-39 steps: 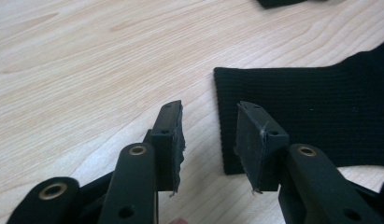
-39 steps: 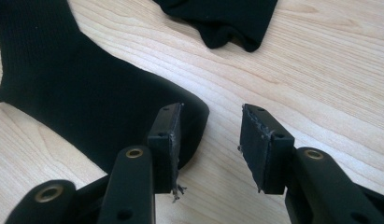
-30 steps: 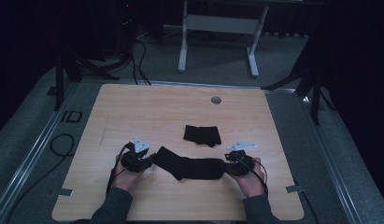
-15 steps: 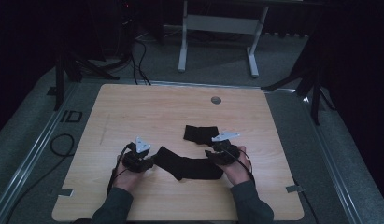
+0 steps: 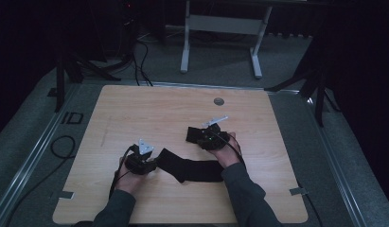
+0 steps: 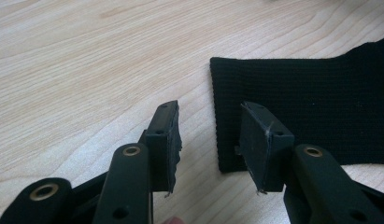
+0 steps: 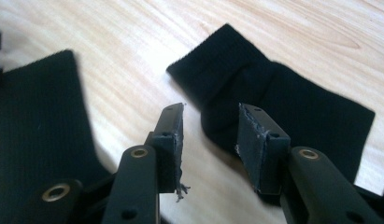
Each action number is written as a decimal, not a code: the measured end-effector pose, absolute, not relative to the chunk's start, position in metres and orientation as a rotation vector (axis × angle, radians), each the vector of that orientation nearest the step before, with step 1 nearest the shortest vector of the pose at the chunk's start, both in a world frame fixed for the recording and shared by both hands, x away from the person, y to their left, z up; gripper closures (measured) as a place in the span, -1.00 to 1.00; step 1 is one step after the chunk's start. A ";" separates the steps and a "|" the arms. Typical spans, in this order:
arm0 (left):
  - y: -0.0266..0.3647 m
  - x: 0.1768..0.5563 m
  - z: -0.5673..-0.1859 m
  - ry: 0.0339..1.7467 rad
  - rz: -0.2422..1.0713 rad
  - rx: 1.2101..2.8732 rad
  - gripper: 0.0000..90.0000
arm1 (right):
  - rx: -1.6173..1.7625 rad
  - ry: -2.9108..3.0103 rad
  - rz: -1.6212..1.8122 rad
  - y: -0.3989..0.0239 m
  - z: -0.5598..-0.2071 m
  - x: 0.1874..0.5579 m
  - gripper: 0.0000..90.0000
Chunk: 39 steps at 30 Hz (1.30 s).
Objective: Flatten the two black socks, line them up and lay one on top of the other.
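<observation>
Dim room, my pale wood desk [image 5: 135, 109] on grey carpet [image 5: 36, 142], white-legged frame [image 5: 220, 28] behind, black cables [image 5: 140, 52] trailing.

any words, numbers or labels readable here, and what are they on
"ID": large dark letters on the grey floor mat left of the wooden table, seen in the high view.
Nothing to read on the table top, the two black socks or the grippers' black jaws.
The small round grey disc near the table's far edge is too small to tell if it carries any marking.
</observation>
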<state>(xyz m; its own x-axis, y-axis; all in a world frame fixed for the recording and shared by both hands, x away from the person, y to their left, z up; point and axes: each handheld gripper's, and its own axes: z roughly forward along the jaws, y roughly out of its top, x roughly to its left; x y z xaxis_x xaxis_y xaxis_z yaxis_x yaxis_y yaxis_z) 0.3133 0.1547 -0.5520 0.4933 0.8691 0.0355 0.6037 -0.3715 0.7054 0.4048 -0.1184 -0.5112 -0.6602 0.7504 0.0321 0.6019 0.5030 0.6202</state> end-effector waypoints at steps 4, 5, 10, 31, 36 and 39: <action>0.155 0.313 -0.552 1.205 0.545 2.108 0.27 | 1.179 2.532 0.874 -0.109 -0.513 0.419 0.33; 0.155 0.313 -0.552 1.206 0.545 2.105 0.27 | 1.188 2.534 0.866 -0.107 -0.515 0.423 0.32; 0.155 0.314 -0.552 1.203 0.549 2.111 0.26 | 1.280 2.553 0.857 -0.101 -0.527 0.437 0.33; 0.153 0.313 -0.553 1.197 0.543 2.121 0.25 | 1.440 2.591 0.761 -0.090 -0.535 0.443 0.96; 0.153 0.314 -0.553 1.197 0.540 2.125 0.25 | 1.353 2.670 0.745 -0.086 -0.533 0.439 0.97; 0.153 0.314 -0.553 1.197 0.540 2.126 0.25 | 1.363 2.671 0.765 -0.085 -0.532 0.437 0.97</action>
